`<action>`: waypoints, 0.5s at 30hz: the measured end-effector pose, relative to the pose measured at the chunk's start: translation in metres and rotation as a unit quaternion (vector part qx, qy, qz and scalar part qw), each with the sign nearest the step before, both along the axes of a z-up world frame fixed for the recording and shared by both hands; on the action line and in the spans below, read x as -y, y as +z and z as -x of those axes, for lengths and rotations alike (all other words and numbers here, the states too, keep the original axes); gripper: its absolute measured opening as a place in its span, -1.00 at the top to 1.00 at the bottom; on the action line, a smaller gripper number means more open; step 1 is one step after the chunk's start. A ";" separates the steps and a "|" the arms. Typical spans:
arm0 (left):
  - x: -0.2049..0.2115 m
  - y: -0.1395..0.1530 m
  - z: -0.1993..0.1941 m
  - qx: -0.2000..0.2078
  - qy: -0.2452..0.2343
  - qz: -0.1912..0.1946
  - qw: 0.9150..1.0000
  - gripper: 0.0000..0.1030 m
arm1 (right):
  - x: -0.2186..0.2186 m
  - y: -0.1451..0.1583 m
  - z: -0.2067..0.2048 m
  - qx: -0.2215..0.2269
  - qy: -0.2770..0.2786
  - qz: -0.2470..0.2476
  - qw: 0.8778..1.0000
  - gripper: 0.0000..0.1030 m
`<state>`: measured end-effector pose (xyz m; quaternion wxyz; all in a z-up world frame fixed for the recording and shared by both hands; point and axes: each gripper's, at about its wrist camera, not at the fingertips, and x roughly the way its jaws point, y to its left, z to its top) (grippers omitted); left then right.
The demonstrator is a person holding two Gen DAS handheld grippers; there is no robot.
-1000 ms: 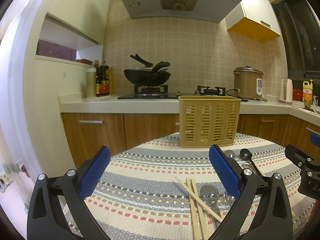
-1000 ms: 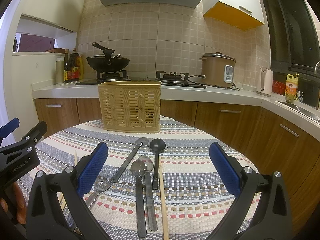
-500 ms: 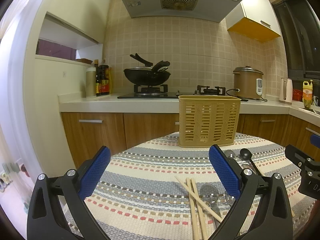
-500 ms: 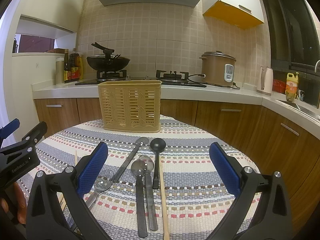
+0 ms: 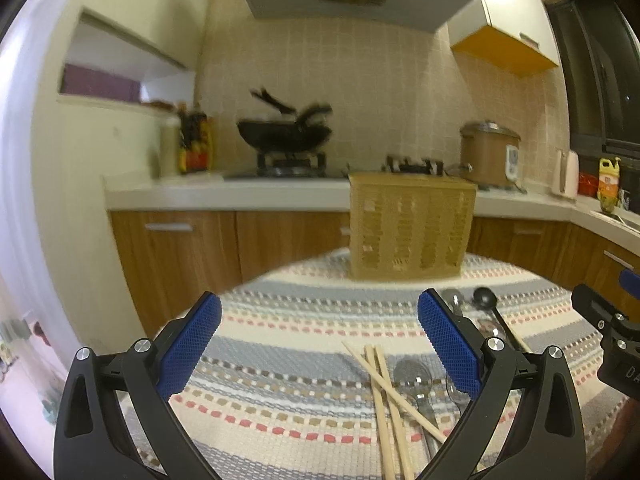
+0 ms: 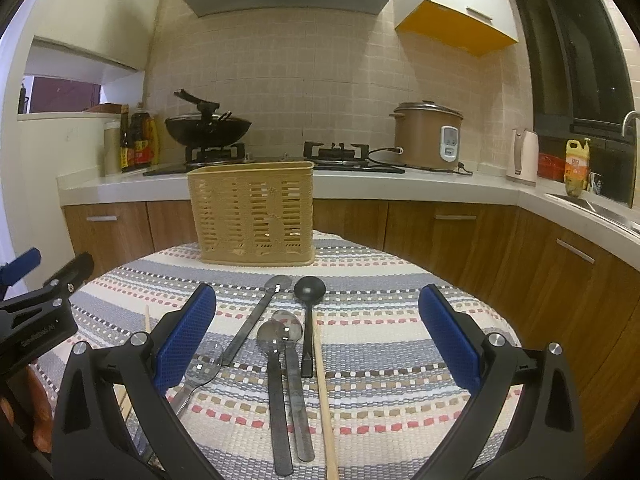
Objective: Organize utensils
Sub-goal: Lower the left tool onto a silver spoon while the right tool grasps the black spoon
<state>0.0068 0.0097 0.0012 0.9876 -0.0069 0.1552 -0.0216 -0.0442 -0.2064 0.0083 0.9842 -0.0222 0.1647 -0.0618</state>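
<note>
A tan slotted utensil basket [image 6: 252,216] stands at the far side of the round table; it also shows in the left wrist view [image 5: 410,228]. Several spoons lie in front of it: a black spoon [image 6: 309,308], a long steel one [image 6: 258,314], two steel spoons [image 6: 276,380] side by side, one more [image 6: 200,372] by the left finger. A single chopstick [image 6: 323,396] lies beside them. Crossed chopsticks [image 5: 384,392] lie near my left gripper [image 5: 318,344], which is open and empty above the cloth. My right gripper [image 6: 316,340] is open and empty over the spoons.
The table carries a striped woven cloth [image 6: 380,320]. Behind it runs a kitchen counter [image 6: 400,188] with a wok [image 6: 208,126], a rice cooker [image 6: 428,136], bottles [image 6: 136,140] and a kettle [image 6: 524,156]. Wooden cabinets [image 6: 460,236] stand close to the table's far and right sides.
The left wrist view is now blurred and has shifted slightly; the left gripper is moving. The right gripper has dropped slightly. Both stay open and empty; the utensils have not moved.
</note>
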 end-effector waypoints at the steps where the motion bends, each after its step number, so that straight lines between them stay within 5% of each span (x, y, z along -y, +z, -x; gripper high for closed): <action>1: -0.002 0.002 -0.010 -0.030 -0.017 0.004 0.999 -0.86 | 0.001 0.001 -0.003 -0.013 0.001 0.001 1.000 -0.88; 9: 0.013 0.019 -0.069 -0.169 -0.141 0.019 0.975 -0.72 | 0.039 0.004 -0.070 -0.183 -0.021 -0.043 0.982 -0.88; 12: 0.029 0.015 -0.099 -0.236 -0.194 0.030 0.952 -0.63 | 0.052 -0.010 -0.106 -0.264 -0.021 -0.052 0.963 -0.88; 15: 0.046 0.003 -0.131 -0.292 -0.229 0.055 0.927 -0.50 | 0.067 -0.015 -0.126 -0.284 -0.002 -0.086 0.955 -0.88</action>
